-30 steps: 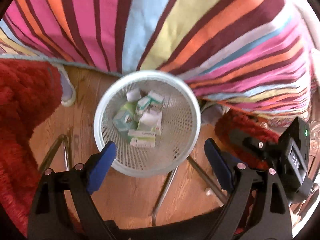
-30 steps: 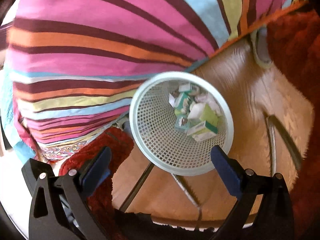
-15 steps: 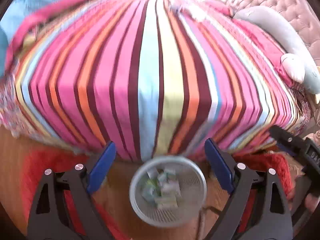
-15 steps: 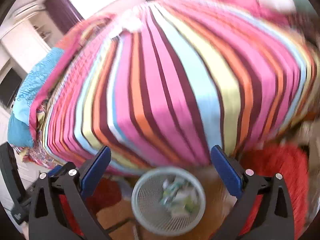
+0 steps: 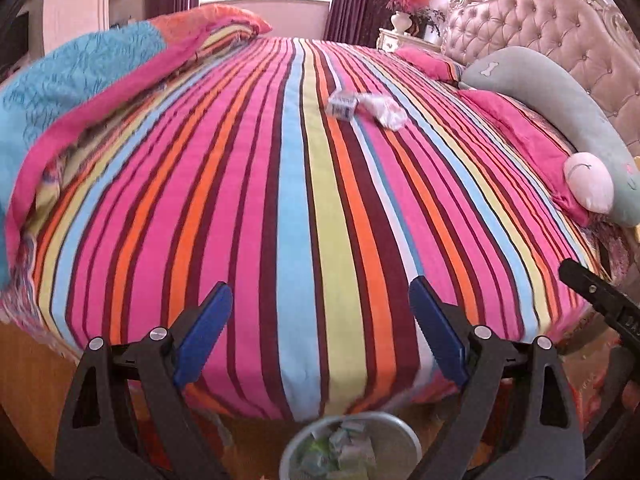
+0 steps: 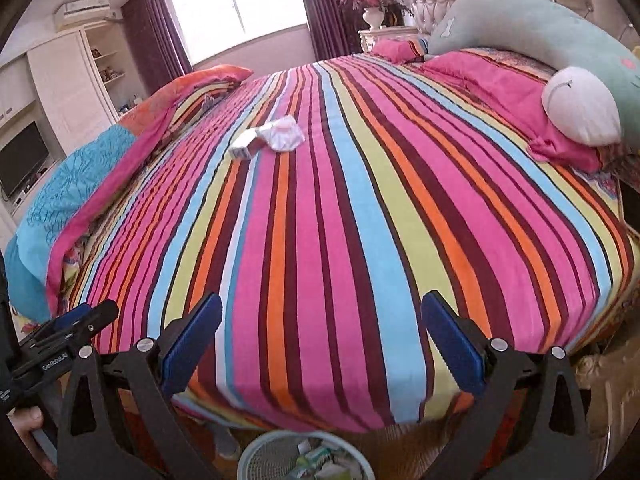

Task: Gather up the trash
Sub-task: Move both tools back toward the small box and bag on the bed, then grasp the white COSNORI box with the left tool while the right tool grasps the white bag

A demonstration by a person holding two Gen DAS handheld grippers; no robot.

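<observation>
Between picks, by my read: both the left hand-held gripper (image 5: 320,328) and right hand-held gripper (image 6: 320,340) are empty with jaws spread wide, aimed across the striped bed (image 5: 296,208); the mesh basket (image 5: 352,446) with boxes in it sits on the floor just below them. Remaining trash, a small box (image 5: 342,105) touching a crumpled white wrapper (image 5: 385,110), lies far ahead mid-bed, so next move needs a long reach forward, then close on one piece. Basket is cut off at frame bottom; box print unreadable.
</observation>
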